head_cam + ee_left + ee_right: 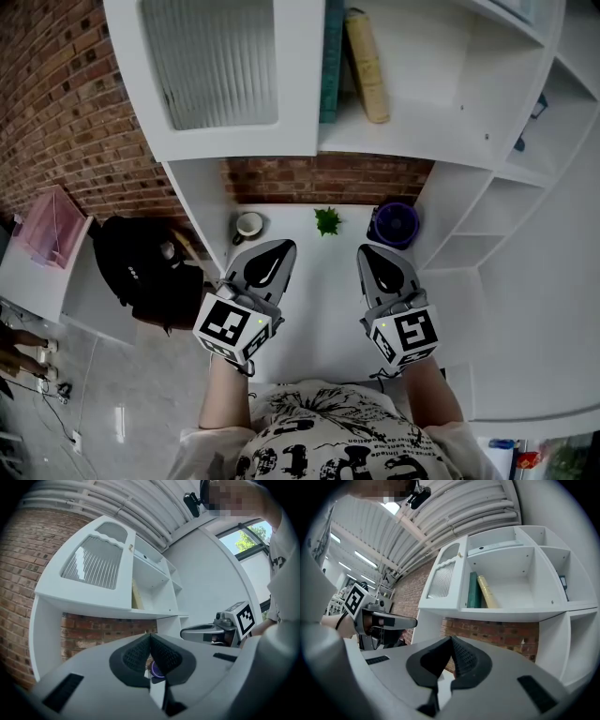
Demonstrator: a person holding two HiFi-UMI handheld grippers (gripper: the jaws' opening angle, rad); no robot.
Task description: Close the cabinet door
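Note:
The white cabinet door [216, 66], with a ribbed glass pane, stands swung open to the left of a shelf compartment holding a teal book [331, 56] and a yellow book [367, 61]. The door [96, 564] also shows in the left gripper view, and the door [443, 581] in the right gripper view. My left gripper [286, 246] and right gripper [366, 251] hover side by side over the white desk [309, 300], below the door and apart from it. Both are shut with nothing between the pads. Each gripper sees the other: right gripper [206, 631], left gripper [410, 620].
On the desk against the brick wall stand a cup [248, 225], a small green plant [327, 221] and a purple round object [396, 225]. White open shelves [487, 216] rise at the right. A black backpack [141, 267] sits on the floor at the left.

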